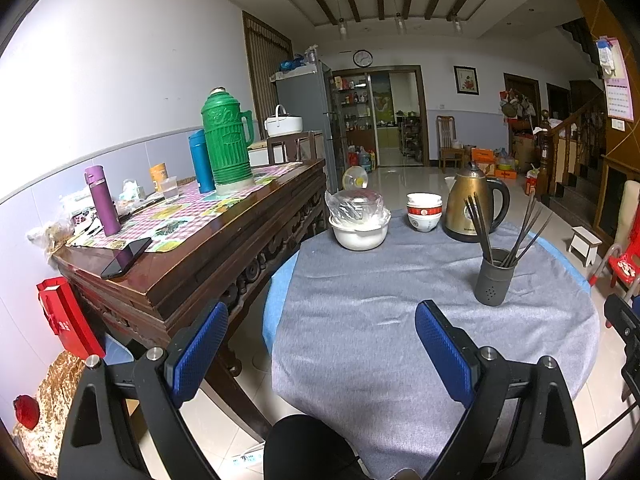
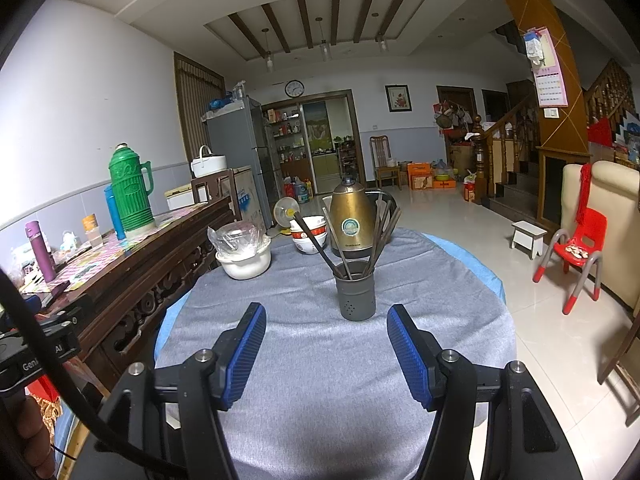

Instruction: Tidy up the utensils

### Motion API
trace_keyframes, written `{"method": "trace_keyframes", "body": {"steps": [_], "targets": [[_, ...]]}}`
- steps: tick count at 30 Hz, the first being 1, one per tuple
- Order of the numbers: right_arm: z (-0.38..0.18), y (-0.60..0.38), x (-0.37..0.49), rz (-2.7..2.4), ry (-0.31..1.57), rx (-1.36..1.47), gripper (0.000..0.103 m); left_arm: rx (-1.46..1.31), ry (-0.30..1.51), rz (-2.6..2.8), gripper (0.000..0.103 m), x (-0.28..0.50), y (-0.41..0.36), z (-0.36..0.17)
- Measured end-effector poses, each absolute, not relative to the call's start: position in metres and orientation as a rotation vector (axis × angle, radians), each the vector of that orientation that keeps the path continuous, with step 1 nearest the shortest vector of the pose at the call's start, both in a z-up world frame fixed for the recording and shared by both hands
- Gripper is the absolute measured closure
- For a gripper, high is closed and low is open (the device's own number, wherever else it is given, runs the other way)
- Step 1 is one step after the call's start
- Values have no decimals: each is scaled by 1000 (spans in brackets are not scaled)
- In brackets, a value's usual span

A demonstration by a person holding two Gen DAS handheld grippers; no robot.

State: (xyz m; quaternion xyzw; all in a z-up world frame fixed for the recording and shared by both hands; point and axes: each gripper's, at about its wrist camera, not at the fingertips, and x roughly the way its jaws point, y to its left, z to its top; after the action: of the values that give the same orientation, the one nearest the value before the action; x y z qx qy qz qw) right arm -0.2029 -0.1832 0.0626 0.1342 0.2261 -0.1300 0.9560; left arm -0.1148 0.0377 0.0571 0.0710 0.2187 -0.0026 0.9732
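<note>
My left gripper and my right gripper both hover above the near part of the counter, which is draped in a grey cloth. Jaws on both are spread wide and hold nothing.

The task's things are the dark chopsticks, which stand fanned out in a grey perforated holder. From the right jaws, the holder stands straight ahead, centred on the gap between them and a little beyond the fingertips. From the left jaws, the same holder lies ahead and off to the right, past the right finger. No utensil lies loose on the cloth within view.

Judgement: the chopsticks are already gathered in the holder, so this is either the close of the job or a pause before a tidy-up. Which one, I cannot tell.

If a further move is needed, it falls to the right gripper: advance forward, keep the jaws wide until they straddle the holder or a splayed stick, then close gently. The gold kettle and stacked bowls stand just behind the holder, so overshoot risks contact.
</note>
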Motion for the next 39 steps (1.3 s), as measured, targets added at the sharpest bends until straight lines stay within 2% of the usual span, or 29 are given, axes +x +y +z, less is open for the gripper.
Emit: {"method": "trace_keyframes", "body": {"steps": [20, 39], "targets": [[62, -181, -201, -266, 450, 264, 36, 151, 448, -12, 8, -112, 30, 53], [56, -227, -161, -269, 446, 266, 36, 177, 517, -7, 8, -63, -11, 49]]}}
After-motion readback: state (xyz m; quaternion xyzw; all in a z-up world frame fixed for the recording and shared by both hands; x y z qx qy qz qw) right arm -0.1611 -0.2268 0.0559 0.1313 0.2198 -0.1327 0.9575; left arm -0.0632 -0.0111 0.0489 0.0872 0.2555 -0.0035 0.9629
